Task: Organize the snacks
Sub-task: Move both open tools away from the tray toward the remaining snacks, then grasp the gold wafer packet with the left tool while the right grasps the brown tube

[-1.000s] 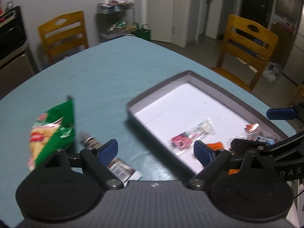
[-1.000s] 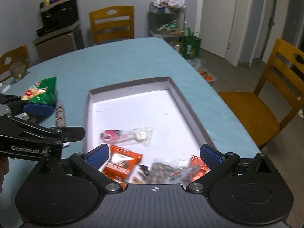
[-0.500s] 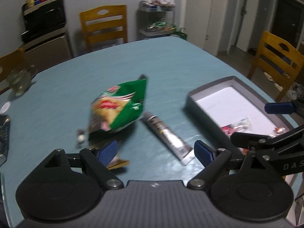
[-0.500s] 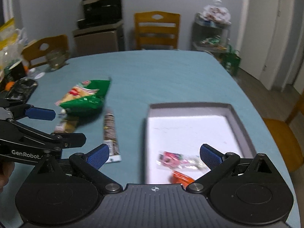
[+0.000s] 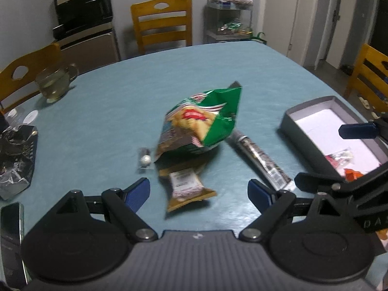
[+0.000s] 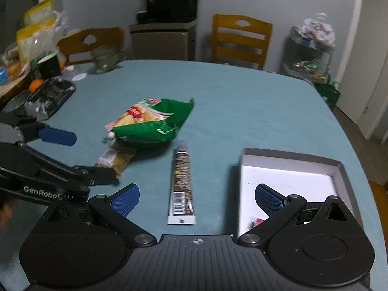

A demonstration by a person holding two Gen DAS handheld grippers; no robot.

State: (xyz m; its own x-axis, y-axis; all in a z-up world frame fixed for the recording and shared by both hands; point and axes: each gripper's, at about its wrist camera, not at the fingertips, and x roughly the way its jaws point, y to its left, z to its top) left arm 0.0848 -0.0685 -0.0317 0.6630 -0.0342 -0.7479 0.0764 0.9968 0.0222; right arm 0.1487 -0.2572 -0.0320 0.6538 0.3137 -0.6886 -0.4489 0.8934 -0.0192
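Note:
A green chip bag (image 5: 201, 121) lies on the teal table, also in the right wrist view (image 6: 150, 123). A small brown snack packet (image 5: 186, 188) lies in front of it, between the open fingers of my left gripper (image 5: 197, 192). A long brown snack stick (image 6: 181, 179) lies between the open fingers of my right gripper (image 6: 197, 197); it also shows in the left wrist view (image 5: 262, 161). A grey box (image 6: 291, 162) with a white floor holds several small snacks (image 5: 339, 156). A tiny wrapped candy (image 5: 145, 160) lies left of the bag.
A glass mug (image 5: 55, 82), a black tray with foil (image 5: 17, 150) and a phone (image 5: 9, 242) are at the left. Wooden chairs (image 5: 162, 24) ring the table. A wire shelf (image 6: 310, 53) stands at the back right.
Both grippers have swung left, away from the box. The chip bag, brown packet and stick now lie in front of them. Both stay open and empty.

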